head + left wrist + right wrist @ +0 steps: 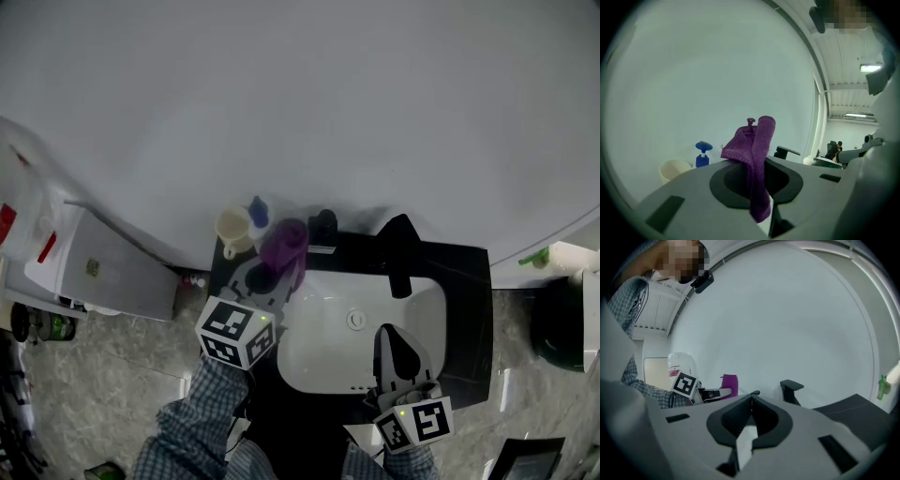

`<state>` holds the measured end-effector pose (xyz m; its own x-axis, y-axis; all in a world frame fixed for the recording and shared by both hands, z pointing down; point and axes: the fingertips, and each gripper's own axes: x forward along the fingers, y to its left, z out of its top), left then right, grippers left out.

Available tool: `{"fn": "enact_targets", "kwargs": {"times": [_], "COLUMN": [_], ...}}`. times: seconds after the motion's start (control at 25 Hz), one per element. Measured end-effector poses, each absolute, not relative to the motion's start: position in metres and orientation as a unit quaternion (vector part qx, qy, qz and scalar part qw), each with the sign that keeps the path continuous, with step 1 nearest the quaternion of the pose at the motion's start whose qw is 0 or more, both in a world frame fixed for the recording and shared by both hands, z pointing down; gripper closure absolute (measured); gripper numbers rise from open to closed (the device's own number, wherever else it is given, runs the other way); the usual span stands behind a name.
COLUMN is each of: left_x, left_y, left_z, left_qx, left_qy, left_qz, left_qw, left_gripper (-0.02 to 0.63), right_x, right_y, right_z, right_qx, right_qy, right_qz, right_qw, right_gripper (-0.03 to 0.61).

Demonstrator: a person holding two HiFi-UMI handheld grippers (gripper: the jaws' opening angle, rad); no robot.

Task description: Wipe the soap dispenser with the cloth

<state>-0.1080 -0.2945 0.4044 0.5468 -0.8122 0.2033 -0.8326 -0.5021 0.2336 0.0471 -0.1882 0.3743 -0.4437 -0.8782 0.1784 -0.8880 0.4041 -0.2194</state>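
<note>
Tongs first. Left tongs (758,178) clamped on the purple cloth (757,140), pinched low, with a folded wad standing proud above the tips and a loose tail hanging below. Probably gripped this way to offer a soft, padded face for rubbing. Held above the black worktop (459,272), cloth end close to the back wall. Right tongs (751,397) closed on nothing, low over the white sink (319,347), seemingly parked clear of the work. Just right of the cloth, a black pump (323,228), taken here for the soap dispenser. Just left, a blue pump bottle (259,211) and a cream cup (232,228), both by the wall. Contact between cloth and dispenser: not determinable. Further right, a black tap (400,258) behind the sink.
</note>
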Motion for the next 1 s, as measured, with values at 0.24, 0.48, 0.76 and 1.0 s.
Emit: {"fn": "enact_targets", "kwargs": {"times": [0.24, 0.48, 0.76, 1.0], "left_x": [-0.097, -0.095, -0.097, -0.102], "left_y": [-0.334, -0.355, -0.366, -0.369], "left_z": [0.436, 0.48, 0.513, 0.536], "left_qx": [0.859, 0.845, 0.827, 0.806], "left_qy": [-0.482, -0.492, -0.507, -0.526], "left_qz": [0.055, 0.112, 0.125, 0.126], "left_qw": [0.163, 0.176, 0.207, 0.242], "left_gripper": [0.557, 0.557, 0.557, 0.557], "right_x": [0.057, 0.058, 0.059, 0.063], "right_y": [-0.198, -0.208, -0.214, -0.217], "right_z": [0.395, 0.414, 0.428, 0.434], "right_qx": [0.526, 0.516, 0.509, 0.508], "right_qy": [-0.835, -0.838, -0.838, -0.837], "right_qz": [0.161, 0.173, 0.191, 0.198], "right_qw": [0.03, 0.048, 0.051, 0.049], "right_gripper": [0.56, 0.56, 0.56, 0.56]}}
